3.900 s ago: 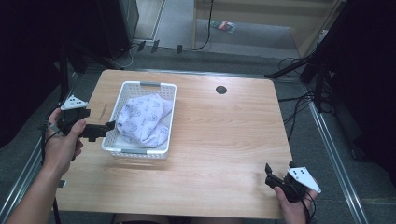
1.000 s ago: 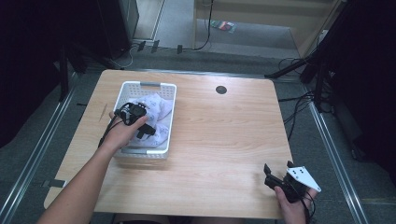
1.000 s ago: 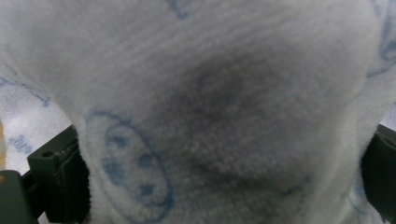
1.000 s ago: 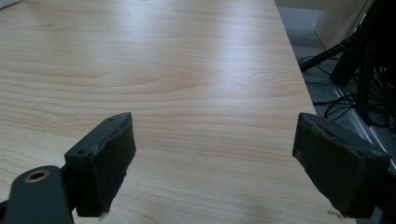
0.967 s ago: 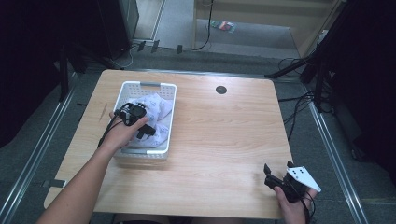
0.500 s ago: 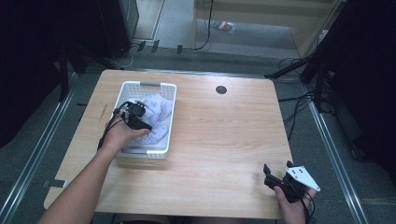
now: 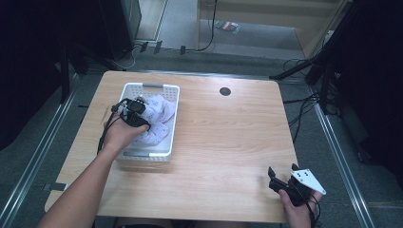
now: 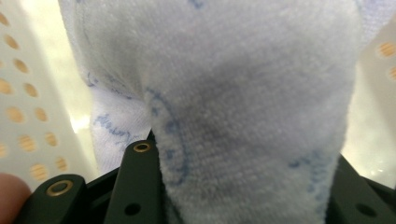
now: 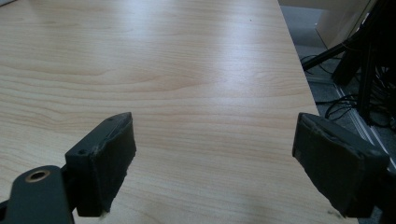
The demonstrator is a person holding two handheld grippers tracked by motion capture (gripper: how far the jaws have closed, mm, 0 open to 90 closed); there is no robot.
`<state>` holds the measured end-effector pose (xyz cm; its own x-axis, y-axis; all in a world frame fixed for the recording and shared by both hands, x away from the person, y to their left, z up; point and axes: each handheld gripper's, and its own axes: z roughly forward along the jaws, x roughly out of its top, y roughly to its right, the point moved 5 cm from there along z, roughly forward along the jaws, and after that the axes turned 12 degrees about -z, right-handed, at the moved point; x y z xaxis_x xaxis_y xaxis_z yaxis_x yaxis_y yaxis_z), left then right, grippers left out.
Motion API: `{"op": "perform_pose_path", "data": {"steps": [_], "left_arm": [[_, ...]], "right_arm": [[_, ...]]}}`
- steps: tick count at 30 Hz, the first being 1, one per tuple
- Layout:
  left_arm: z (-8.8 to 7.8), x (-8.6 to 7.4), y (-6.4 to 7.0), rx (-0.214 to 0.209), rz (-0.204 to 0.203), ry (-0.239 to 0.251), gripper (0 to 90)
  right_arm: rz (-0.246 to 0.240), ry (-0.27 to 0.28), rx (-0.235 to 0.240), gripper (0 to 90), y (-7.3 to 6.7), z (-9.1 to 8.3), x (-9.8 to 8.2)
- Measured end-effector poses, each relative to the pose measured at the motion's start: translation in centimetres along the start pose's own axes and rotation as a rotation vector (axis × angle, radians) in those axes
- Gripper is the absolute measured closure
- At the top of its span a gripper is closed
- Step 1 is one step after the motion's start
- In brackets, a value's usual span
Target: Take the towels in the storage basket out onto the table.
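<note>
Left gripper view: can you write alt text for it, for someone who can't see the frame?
A pale blue-and-white terry towel bulges up close between the left gripper's two black fingers, which sit against its sides. Behind the towel are the white perforated walls of a plastic basket.

Overhead light brightening the table (image 7: 228, 137), dark surroundings falling into shadow, glare washing the basket (image 8: 28, 84) walls, cloth (image 8: 243, 93) blurring close up, sheen streaking the wood
</note>
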<state>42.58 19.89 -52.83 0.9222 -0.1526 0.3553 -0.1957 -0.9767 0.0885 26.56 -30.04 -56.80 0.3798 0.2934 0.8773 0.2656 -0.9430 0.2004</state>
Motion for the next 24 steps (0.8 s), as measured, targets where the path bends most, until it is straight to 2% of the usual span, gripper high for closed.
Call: {"op": "perform_pose_path", "data": {"steps": [5, 15, 24], "left_arm": [[-2.2, 0.7, -0.1, 0.004, 0.009, 0.016, 59.6], [-4.8, 1.7, -0.2, 0.020, 0.025, 0.035, 59.4], [-7.0, 2.3, -0.6, 0.027, 0.022, 0.053, 59.3]], "right_arm": [[0.000, 0.003, 0.003, 13.2, 0.0, 0.0, 0.0], [-0.002, 0.004, 0.002, 13.2, 0.0, 0.0, 0.0], [0.000, 0.003, 0.002, 13.2, 0.0, 0.0, 0.0]]}}
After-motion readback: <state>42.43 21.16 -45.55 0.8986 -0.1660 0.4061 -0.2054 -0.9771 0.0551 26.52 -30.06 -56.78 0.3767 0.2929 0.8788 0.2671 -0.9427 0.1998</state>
